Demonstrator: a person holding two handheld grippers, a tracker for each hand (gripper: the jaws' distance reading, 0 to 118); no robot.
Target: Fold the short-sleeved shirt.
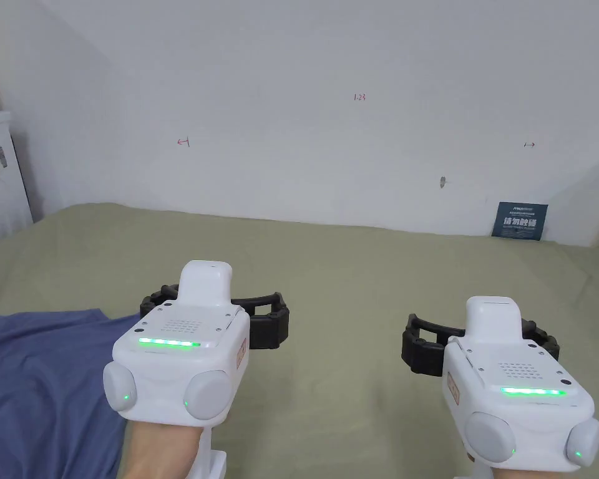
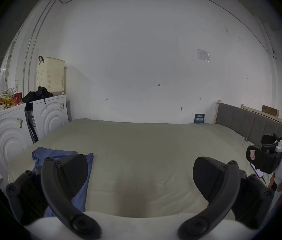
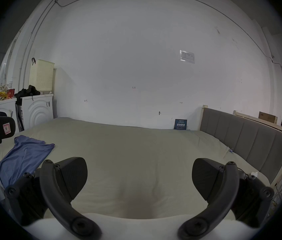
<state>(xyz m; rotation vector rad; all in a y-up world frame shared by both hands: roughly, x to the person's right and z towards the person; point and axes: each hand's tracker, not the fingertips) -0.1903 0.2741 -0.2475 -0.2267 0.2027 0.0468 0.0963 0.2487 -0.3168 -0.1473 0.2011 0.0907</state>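
Both grippers hover over bed (image 1: 354,262); left gripper (image 2: 139,178) and right gripper (image 3: 139,179) fingers wide, holding nothing. Blue short-sleeved shirt (image 1: 36,380) lies crumpled at bed's left edge.

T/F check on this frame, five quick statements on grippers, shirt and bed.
1. Both grippers have their jaws spread with nothing between them. True: the left gripper and the right gripper are open over bare sheet.
2. The crumpled blue short-sleeved shirt lies to the right of both grippers. False: it lies left of the left gripper.
3. The shirt is already folded into a neat rectangle. False: it lies loose and wrinkled.
4. The shirt rests on a pale green bed sheet. True.
5. A grey padded headboard stands at the bed's left side. False: it stands at the right side.
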